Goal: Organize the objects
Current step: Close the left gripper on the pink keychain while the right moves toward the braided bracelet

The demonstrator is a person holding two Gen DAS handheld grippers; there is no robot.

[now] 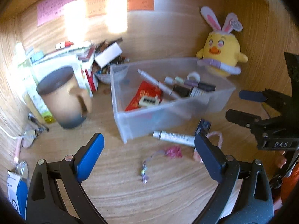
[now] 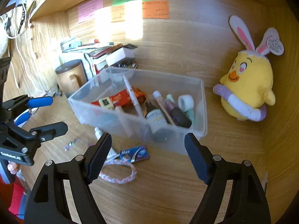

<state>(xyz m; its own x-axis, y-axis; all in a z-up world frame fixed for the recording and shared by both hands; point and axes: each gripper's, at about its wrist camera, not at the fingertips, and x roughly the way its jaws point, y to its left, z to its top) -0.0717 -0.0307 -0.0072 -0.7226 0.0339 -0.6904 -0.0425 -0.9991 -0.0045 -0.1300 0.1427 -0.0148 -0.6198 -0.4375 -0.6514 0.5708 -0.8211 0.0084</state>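
Note:
A clear plastic bin point(image 1: 168, 115) point(image 2: 115, 123) sits on the wooden desk, holding pens, small bottles, a red packet and a tape roll. Loose in front of it lie a white tube point(image 1: 173, 136), a blue packet point(image 2: 133, 154), a pink braided cord point(image 2: 119, 173) and a pink beaded charm point(image 1: 173, 152). My left gripper point(image 1: 149, 158) is open and empty above the charm. My right gripper point(image 2: 147, 156) is open and empty over the blue packet and cord, near the bin's front wall. Each gripper shows in the other's view: the right point(image 1: 243, 105), the left point(image 2: 44, 113).
A tan lidded mug point(image 1: 65, 97) point(image 2: 70, 75) stands left of the bin. Stacked books and boxes point(image 2: 110, 54) lie behind it. A yellow chick plush point(image 1: 220, 52) point(image 2: 246, 89) sits at the right wall. Glasses point(image 1: 28, 138) and a badge point(image 1: 16, 184) lie at the left.

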